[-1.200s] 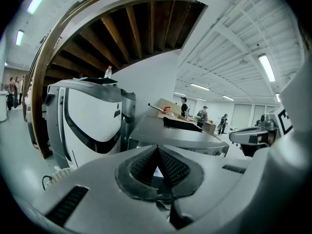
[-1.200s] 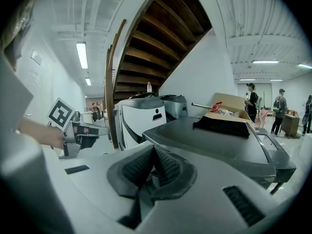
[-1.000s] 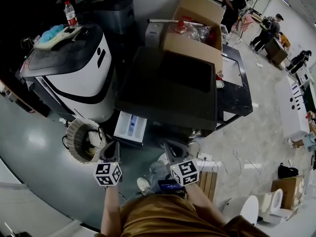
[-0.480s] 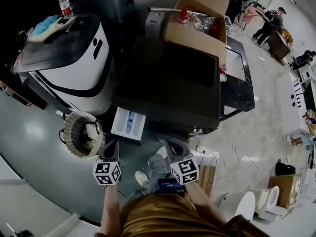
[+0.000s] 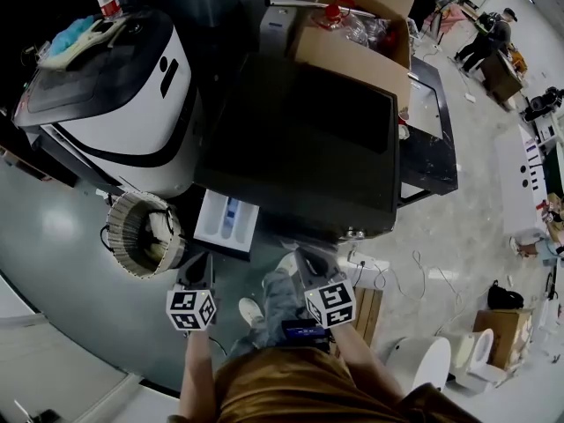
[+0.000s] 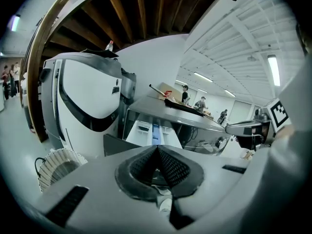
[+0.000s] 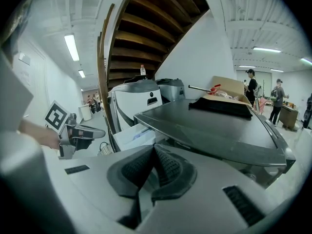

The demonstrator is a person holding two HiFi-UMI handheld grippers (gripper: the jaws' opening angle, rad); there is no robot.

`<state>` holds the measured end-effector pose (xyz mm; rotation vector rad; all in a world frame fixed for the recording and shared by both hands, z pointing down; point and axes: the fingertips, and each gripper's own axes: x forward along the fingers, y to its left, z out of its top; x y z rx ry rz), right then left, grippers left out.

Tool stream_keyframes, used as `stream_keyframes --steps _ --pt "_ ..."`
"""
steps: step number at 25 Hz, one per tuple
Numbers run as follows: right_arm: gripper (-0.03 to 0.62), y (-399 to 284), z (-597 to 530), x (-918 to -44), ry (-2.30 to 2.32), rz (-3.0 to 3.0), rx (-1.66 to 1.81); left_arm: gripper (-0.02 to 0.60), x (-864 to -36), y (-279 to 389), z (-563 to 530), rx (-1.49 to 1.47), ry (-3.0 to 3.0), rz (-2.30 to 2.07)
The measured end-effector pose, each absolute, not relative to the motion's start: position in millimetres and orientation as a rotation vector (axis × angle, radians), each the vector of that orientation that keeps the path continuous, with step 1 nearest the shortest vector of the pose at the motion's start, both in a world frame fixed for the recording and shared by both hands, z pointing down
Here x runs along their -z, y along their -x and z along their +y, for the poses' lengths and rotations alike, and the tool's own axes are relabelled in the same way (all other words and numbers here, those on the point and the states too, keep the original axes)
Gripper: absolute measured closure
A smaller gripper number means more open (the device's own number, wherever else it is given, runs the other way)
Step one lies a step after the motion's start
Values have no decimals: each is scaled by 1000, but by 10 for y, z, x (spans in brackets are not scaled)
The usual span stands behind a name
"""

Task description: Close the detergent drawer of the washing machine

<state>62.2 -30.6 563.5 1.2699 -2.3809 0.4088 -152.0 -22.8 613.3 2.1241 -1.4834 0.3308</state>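
The dark-topped washing machine (image 5: 300, 139) fills the middle of the head view. Its white detergent drawer (image 5: 226, 221) sticks out open at the front left, with a blue insert inside. My left gripper (image 5: 199, 259) hangs just below the drawer, apart from it, shut and holding nothing. My right gripper (image 5: 301, 256) hangs in front of the machine to the drawer's right, also shut and empty. The left gripper view shows the drawer (image 6: 146, 129) straight ahead beyond the shut left gripper (image 6: 157, 150). In the right gripper view the drawer (image 7: 134, 134) lies left of the shut right gripper (image 7: 154, 149).
A white and black appliance (image 5: 115, 104) stands left of the washing machine. A woven basket (image 5: 139, 234) sits on the floor beside the drawer. A cardboard box (image 5: 357, 47) rests on the machine's far end. Cables and a power strip (image 5: 370, 267) lie at the right.
The head view has drifted, so the machines sit slightly higher in frame. Both grippers hold about the same places and stay shut. The drawer is still open.
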Motion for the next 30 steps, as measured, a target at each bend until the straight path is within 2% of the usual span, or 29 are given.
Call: stream_keyframes --steps 30 --pt "582 -532 -464 -5802 -1219 -2376 -456 555 -6324 1433 -255 -343 -2143 -1410"
